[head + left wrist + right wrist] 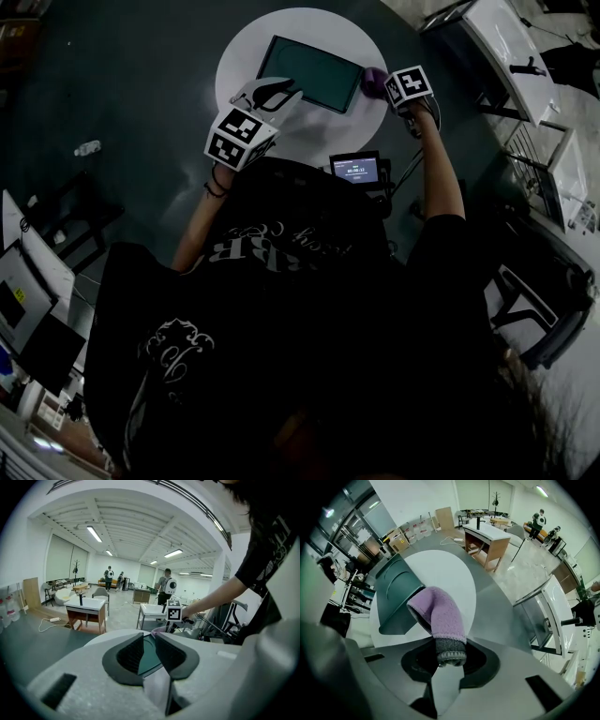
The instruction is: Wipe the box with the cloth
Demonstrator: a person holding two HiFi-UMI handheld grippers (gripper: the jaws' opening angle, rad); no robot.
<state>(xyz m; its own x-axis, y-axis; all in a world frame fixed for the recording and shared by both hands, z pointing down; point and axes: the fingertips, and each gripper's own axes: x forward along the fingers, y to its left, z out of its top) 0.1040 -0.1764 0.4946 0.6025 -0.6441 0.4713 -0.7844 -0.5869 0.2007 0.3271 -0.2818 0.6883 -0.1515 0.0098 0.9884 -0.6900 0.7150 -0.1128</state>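
Observation:
A dark green flat box (309, 73) lies on the round white table (246, 47). My left gripper (281, 94) is at the box's near-left edge. In the left gripper view its jaws (149, 653) stand close together with the box's green rim (146, 656) between them. My right gripper (386, 86) is at the box's right corner, shut on a purple cloth (374, 79). In the right gripper view the cloth (438, 613), with a grey cuff, sticks out of that gripper (450, 656) and drapes against the box (396, 597).
A small screen device (356, 170) sits at the table's near edge. White desks (506, 37) and a chair (534, 309) stand to the right, laptops (28, 291) at the lower left. Several people (165, 585) stand far across the room.

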